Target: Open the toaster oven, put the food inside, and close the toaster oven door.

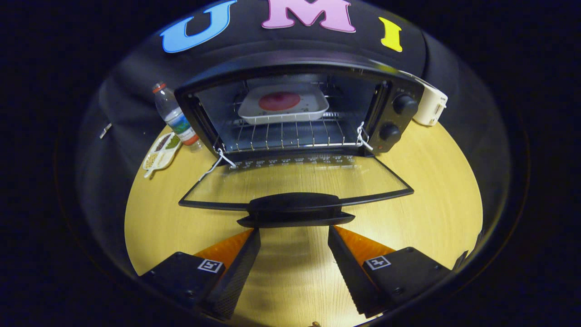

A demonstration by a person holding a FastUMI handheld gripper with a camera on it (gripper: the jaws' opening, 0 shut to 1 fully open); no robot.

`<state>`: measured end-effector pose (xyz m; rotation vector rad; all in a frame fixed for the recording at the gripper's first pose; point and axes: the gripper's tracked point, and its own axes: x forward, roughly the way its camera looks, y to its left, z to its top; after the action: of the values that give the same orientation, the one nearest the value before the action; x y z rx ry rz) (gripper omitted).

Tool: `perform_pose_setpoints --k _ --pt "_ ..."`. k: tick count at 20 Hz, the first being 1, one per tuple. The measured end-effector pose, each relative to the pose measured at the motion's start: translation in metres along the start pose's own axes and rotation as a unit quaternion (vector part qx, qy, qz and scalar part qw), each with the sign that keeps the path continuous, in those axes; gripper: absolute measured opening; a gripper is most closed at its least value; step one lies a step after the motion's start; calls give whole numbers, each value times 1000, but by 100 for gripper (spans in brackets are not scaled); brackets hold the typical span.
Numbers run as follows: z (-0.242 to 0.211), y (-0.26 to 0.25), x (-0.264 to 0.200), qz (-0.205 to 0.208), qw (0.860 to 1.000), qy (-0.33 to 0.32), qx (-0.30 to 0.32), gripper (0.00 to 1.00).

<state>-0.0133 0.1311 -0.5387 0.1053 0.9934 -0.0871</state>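
Toaster oven [299, 109] on the desk [435, 200] already holds the food tray [283, 103], so only closing remains: the gripper [294, 234], jaws apart and empty, must lift the door handle [295, 210].

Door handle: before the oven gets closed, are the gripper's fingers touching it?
Cannot tell: in the gripper view the open fingers end right at the door handle.
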Motion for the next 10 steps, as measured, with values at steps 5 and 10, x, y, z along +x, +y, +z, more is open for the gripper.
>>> perform_pose_setpoints --k 5,10 --pt "23 -1 -25 13 999 -45 23 97" --pt "3 -4 -33 17 999 -35 9 98"
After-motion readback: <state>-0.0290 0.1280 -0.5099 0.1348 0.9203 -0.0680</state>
